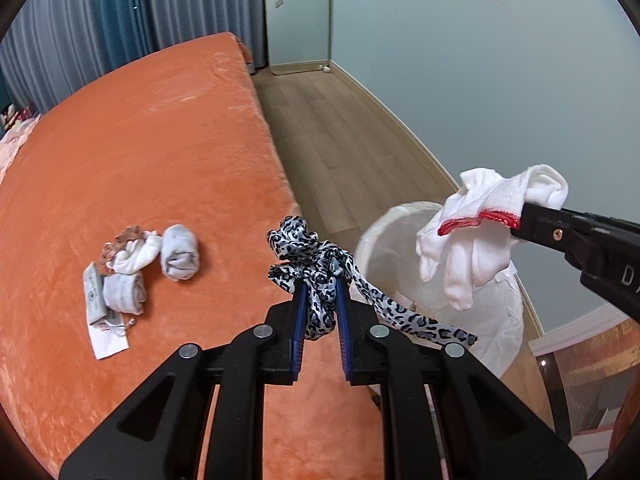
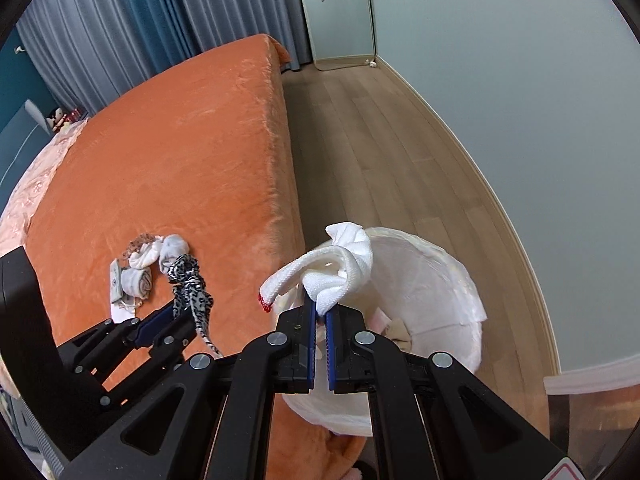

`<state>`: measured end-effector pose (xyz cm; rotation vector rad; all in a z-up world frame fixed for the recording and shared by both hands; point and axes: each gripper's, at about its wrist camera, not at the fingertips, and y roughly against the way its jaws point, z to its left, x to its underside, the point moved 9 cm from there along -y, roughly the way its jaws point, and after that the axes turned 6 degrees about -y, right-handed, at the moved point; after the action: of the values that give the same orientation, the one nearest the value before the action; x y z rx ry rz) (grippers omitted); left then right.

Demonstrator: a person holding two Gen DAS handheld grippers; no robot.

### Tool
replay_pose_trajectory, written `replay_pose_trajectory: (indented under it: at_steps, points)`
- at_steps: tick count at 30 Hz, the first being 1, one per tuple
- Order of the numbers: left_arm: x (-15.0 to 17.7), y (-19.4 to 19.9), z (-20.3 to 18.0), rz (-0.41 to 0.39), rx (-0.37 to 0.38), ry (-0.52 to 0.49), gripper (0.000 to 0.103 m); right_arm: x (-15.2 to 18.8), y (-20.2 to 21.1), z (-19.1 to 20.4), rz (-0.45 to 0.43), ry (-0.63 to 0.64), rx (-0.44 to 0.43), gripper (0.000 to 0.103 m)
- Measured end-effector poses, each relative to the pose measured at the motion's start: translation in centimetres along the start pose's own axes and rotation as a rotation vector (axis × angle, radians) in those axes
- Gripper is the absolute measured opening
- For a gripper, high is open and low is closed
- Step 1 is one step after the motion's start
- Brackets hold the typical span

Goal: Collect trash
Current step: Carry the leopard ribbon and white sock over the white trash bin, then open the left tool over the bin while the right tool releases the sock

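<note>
Left gripper [image 1: 321, 288] clamped on leopard-print ribbon [image 1: 320, 264], over the orange bed [image 1: 160, 160] edge. Right gripper [image 2: 320, 308] clamped on white glove [image 2: 340, 264] with red cuff, above white-lined bin [image 2: 440, 280]. Only the right view shows scraps in the bin; only the left shows glove fingers dangling. Rolled socks [image 1: 179, 258] and paper tag [image 1: 108, 338] lie on the bed.

An orange plush bed [image 1: 152, 168] spreads left of and beyond the claws. Blue-grey curtains [image 1: 112, 20] hang behind it. Wood flooring [image 2: 380, 152] runs ahead, and a pale blue wall [image 2: 520, 100] bounds the right.
</note>
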<state>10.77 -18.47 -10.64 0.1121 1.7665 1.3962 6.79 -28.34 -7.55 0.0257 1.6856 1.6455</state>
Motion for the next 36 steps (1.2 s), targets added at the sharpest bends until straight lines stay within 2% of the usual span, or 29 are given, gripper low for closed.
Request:
replay_pose_trajectory:
  at_steps: [5, 10, 27, 29, 31, 33, 36]
  points:
    - [0.1, -0.8, -2.8, 0.012, 0.017, -0.038, 0.014, 0.5, -0.2, -1.9, 0.016, 0.004, 0.066, 0.004]
    - [0.5, -1.4, -4.4, 0.027, 0.035, -0.053, 0.014, 0.9, -0.5, -3.8, 0.033, -0.016, 0.096, 0.004]
    - [1.0, -2.7, -6.3, 0.059, 0.067, -0.071, 0.017, 1.2, -1.0, -5.5, 0.052, -0.041, 0.125, 0.005]
    - [1.0, -2.7, -6.4, 0.058, 0.066, -0.071, 0.021, 1.3, -1.0, -5.8, 0.054, -0.052, 0.133, 0.009]
    - [1.0, -2.7, -6.5, 0.059, 0.066, -0.069, 0.036, 1.3, -1.0, -5.8, 0.052, -0.054, 0.137, 0.010]
    - [0.9, -2.7, -6.6, 0.053, 0.065, -0.069, 0.043, 1.3, -0.9, -5.9, 0.051, -0.058, 0.142, 0.010]
    - [0.8, -2.5, -6.7, 0.047, 0.064, -0.078, 0.044, 1.2, -0.9, -6.1, 0.050, -0.066, 0.142, 0.011]
